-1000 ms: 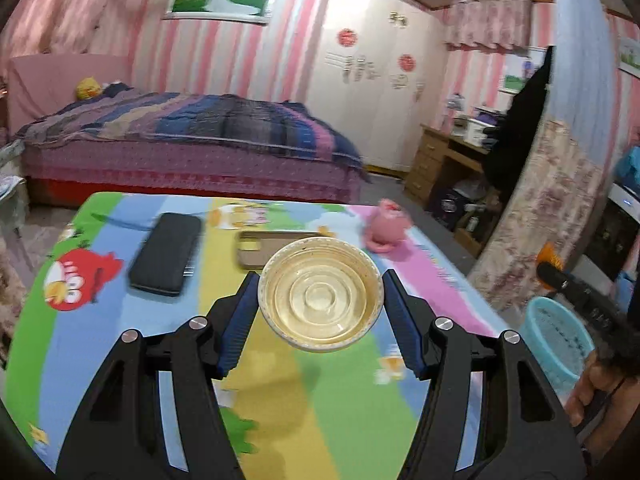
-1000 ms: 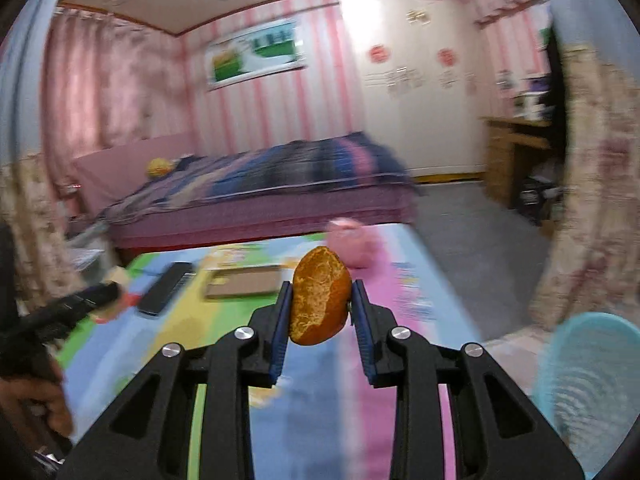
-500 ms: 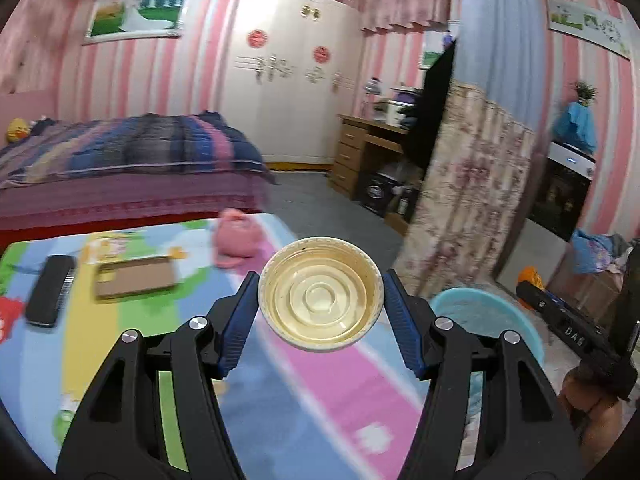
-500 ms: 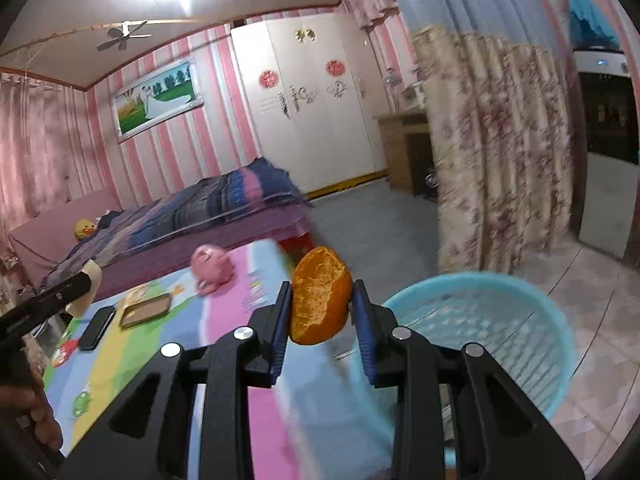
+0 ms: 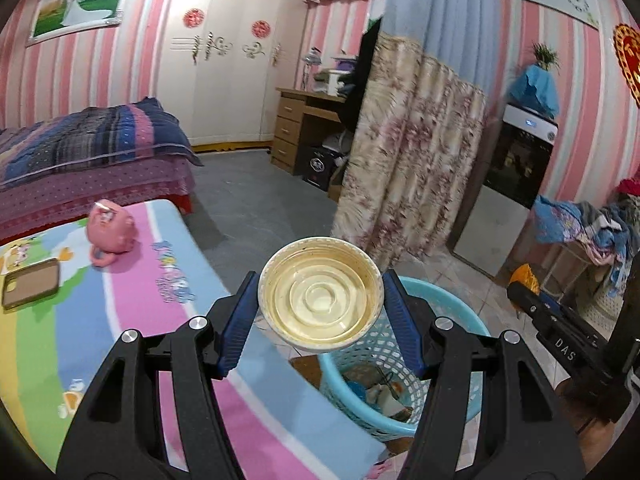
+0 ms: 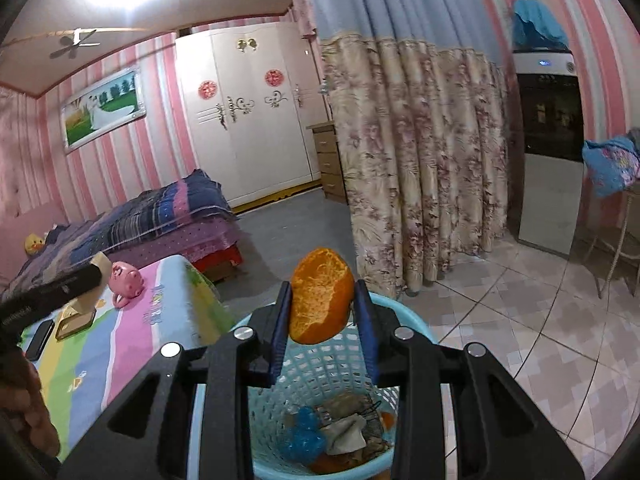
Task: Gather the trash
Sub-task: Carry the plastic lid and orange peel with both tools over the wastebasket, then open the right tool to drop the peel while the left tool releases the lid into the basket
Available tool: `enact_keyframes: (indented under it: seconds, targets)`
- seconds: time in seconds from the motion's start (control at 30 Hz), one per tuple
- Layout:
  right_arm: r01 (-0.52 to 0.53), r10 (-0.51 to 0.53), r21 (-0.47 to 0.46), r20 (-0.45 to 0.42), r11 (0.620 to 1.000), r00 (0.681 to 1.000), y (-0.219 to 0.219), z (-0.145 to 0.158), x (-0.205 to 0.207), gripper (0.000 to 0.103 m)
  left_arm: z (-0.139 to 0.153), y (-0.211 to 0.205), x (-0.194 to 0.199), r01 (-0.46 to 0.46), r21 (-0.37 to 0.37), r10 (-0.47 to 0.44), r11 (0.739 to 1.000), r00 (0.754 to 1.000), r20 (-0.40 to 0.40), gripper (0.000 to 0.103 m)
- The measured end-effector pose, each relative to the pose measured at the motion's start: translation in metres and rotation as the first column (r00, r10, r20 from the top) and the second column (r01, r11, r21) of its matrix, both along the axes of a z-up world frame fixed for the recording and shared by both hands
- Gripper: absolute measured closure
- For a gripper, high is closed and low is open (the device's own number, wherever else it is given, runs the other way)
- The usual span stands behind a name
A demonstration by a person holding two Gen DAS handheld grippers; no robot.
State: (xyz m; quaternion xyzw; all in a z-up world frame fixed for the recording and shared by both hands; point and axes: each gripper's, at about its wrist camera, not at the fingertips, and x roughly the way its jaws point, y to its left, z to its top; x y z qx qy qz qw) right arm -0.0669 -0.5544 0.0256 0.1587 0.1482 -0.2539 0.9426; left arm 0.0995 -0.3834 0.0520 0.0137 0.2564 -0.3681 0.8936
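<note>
- At the left of the left wrist view lay the striped surface (image 5: 132, 320), carrying a pink pig-shaped toy (image 5: 111, 229) and a phone case (image 5: 30, 282); neither looked like trash.
- In the middle of that view the left tongs (image 5: 320, 312) were closed on a round plastic cup (image 5: 320, 305), 1 blue pad pressed to each side of its rim. Its open mouth faced the camera, so its long axis ran forward along the fingers.
- Below and just right of the cup stood the blue basket (image 5: 460, 312) on the tiled floor, already holding scraps. The cup overlapped the basket's near-left rim in the frame, not its centre.
- At the right edge of that view the other tool showed, an orange scrap at its tip.
- In the right wrist view the right tongs (image 6: 322, 312) were closed on an orange peel (image 6: 321, 296), its pithy inner face toward the camera and its long axis near upright between the pads.
- The basket (image 6: 416, 326) filled the lower centre of that view, directly beneath the peel, so the right hand seemed the better placed; a release would probably drop the peel inside.
- The cup probably needed a shift rightward over the opening first.
</note>
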Motion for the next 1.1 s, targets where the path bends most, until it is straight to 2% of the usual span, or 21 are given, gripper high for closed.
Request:
enact_keyframes:
  seconds: [0.23,0.83,0.9,0.93,1.0,1.1]
  targets:
    - [-0.014,0.015,0.024,-0.009,1.000,1.000,-0.010,-0.007,0.001,0.071,-0.008,-0.021,-0.002,0.026,0.017,-0.026,1.000,0.999,-0.019,0.042]
    - [-0.045,0.046,0.063,-0.023,0.997,0.999,-0.014,-0.018,0.015,0.070,-0.011,-0.028,-0.003,0.040,0.048,-0.039,0.998,0.999,-0.020,0.042]
    - [-0.041,0.043,0.065,-0.027,0.997,0.999,-0.013,-0.019,0.016,0.065,-0.010,-0.028,-0.004,0.038,0.051,-0.037,0.998,0.999,-0.013,0.042]
    - [-0.037,0.039,0.067,-0.022,0.997,0.999,-0.013,-0.020,0.015,0.056,-0.010,-0.028,-0.004,0.036,0.053,-0.036,0.998,0.999,-0.010,0.042]
    - [-0.031,0.032,0.072,-0.010,0.997,0.999,-0.012,-0.020,0.014,0.044,-0.009,-0.028,-0.003,0.034,0.053,-0.033,0.998,0.999,-0.013,0.042]
    - [-0.020,0.020,0.063,-0.003,0.998,1.000,-0.011,-0.019,0.012,0.042,-0.009,-0.029,-0.004,0.033,0.055,-0.033,0.998,0.999,-0.010,0.042]
